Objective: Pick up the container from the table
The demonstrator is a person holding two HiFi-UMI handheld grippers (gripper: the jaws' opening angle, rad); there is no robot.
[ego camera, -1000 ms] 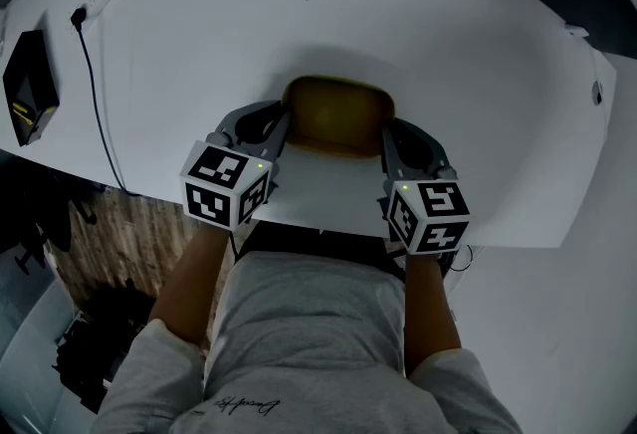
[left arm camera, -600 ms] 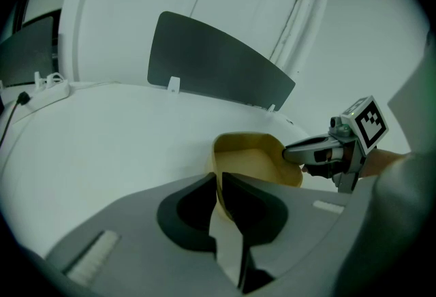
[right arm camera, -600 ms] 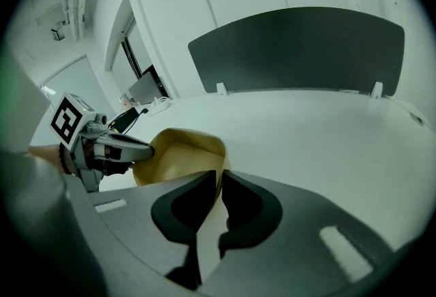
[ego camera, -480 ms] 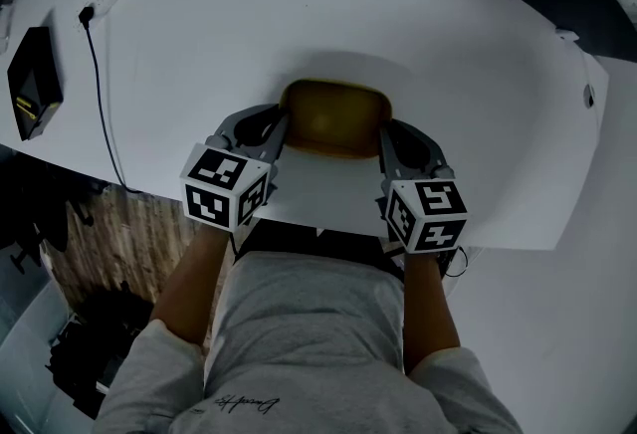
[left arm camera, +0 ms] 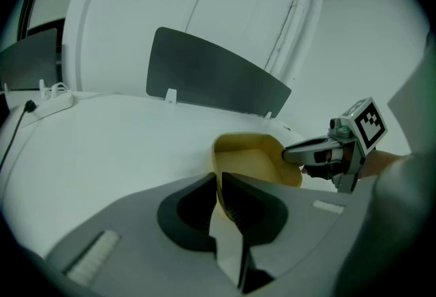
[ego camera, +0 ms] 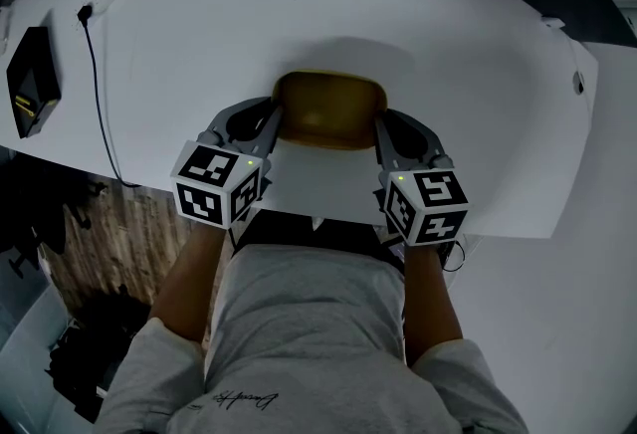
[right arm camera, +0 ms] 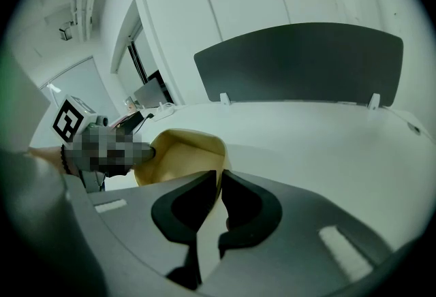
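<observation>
container [ego camera: 330, 108] is pinched at both ends: my left gripper [ego camera: 276, 120] is closed on its left wall and my right gripper [ego camera: 382, 130] on its right wall, so the load is shared and it can't tip. i judge it just clear of the table [ego camera: 299, 14], near the front edge. both grippers slant forward and down, mirrored.
</observation>
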